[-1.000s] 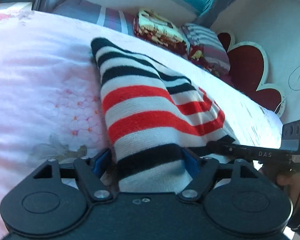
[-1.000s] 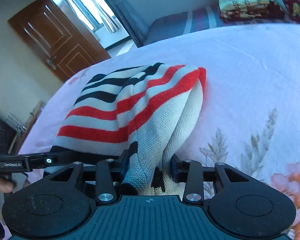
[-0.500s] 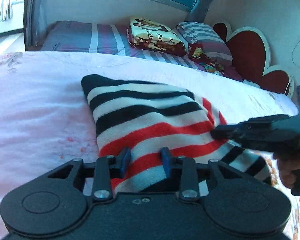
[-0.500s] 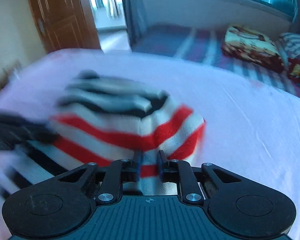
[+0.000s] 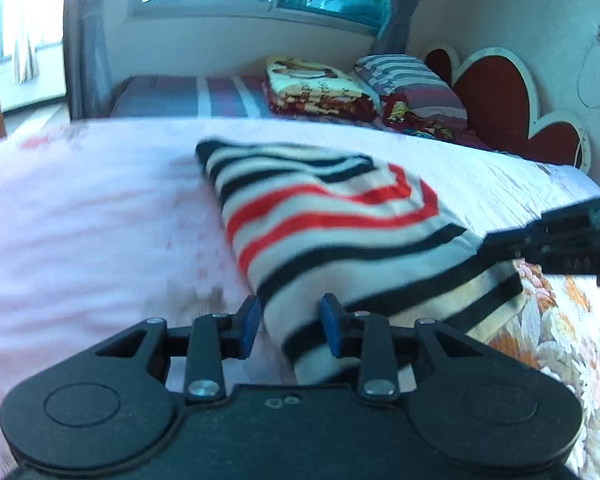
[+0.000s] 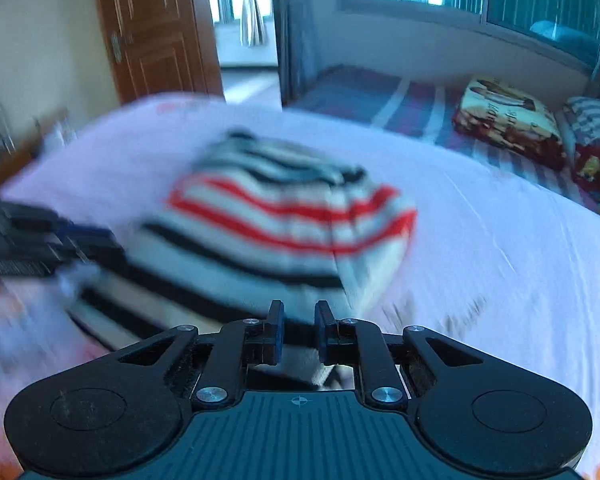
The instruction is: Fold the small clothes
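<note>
Kid: Since a moment ago the left tongs (image 5: 288, 326) have opened wider, and the striped sweater (image 5: 324, 216) has spread out flatter on the bed (image 5: 80, 220).

Friend: What are the left tongs doing?

Kid: They are spread apart. One corner of the sweater lies loose between the blue tips.

Friend: And the right tongs (image 6: 298, 330)?

Kid: They are nearly closed, pinching the near edge of the sweater (image 6: 284, 220).

Friend: Does each view show something different?

Kid: Yes. The left view shows a red heart headboard (image 5: 500, 92). The right view is blurry and shows a brown door (image 6: 156, 28).
</note>
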